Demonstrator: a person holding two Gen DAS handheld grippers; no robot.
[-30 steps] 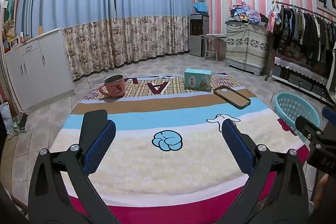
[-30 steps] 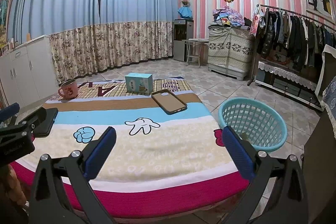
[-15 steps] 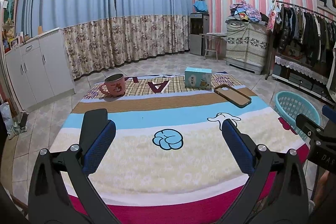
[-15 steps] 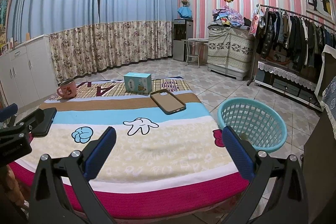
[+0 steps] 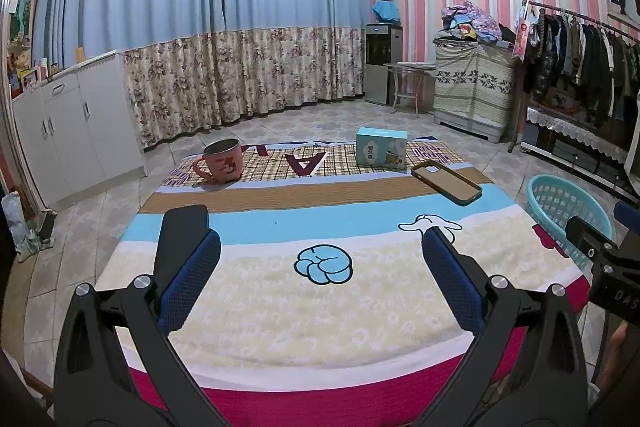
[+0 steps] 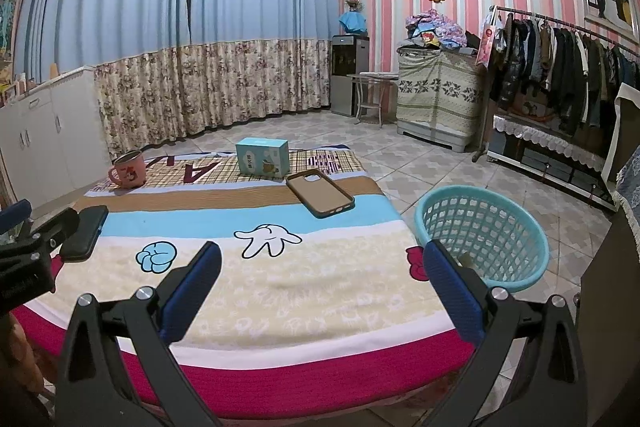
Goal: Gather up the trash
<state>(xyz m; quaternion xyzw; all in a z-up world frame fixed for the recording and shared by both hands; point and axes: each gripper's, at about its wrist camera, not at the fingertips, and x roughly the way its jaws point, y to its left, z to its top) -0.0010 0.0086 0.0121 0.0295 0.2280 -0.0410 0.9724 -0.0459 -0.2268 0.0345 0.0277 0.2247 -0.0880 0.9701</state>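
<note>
A table with a striped cartoon cloth [image 5: 280,291] [image 6: 320,291] holds a pink mug [image 5: 222,161] [image 6: 129,169] at the far left, a teal box [image 5: 381,147] [image 6: 262,157] at the far middle, and a brown phone case [image 5: 446,181] [image 6: 320,193] to its right. A teal basket [image 6: 482,237] [image 5: 568,205] stands on the floor by the table's right edge, with a small scrap inside. My left gripper [image 5: 320,259] and right gripper [image 6: 320,263] are both open and empty above the near edge.
White cabinets [image 5: 72,123] stand at the left. Curtains [image 5: 224,39] cover the far wall. A clothes rack [image 6: 568,67] and a covered chest [image 6: 438,95] stand at the right. The left gripper's body [image 6: 48,239] shows in the right wrist view.
The right wrist view has shifted slightly, so the table's objects sit a little further left in it. The left gripper has barely moved. Both grippers stay open.
</note>
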